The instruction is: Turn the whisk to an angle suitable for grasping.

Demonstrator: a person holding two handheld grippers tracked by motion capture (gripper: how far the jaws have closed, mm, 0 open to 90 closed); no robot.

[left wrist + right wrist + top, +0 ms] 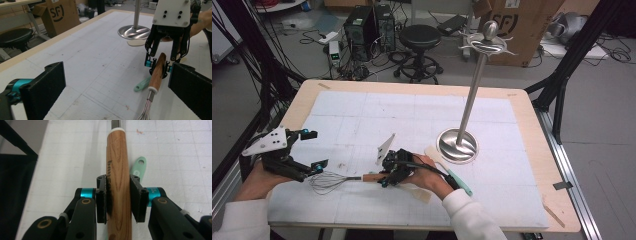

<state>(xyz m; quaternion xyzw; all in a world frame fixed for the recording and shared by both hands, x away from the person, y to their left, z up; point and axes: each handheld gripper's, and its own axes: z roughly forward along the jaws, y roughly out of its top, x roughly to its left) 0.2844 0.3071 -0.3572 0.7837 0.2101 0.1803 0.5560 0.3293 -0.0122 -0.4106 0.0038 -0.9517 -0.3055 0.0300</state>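
Whisk (118, 170) handle clamped in right gripper (118, 198); left gripper (115, 87) wide open, empty, near wires.

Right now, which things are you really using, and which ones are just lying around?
In use:
whisk, wooden handle clamped in the right gripper
left gripper, open beside the whisk wires

Just lying about:
spatula with a mint handle
metal stand
stool, box and computers on the floor beyond the table

Wire whisk (337, 181) with wooden handle (118, 182), flat on the white mat, handle between fingers (137, 200).
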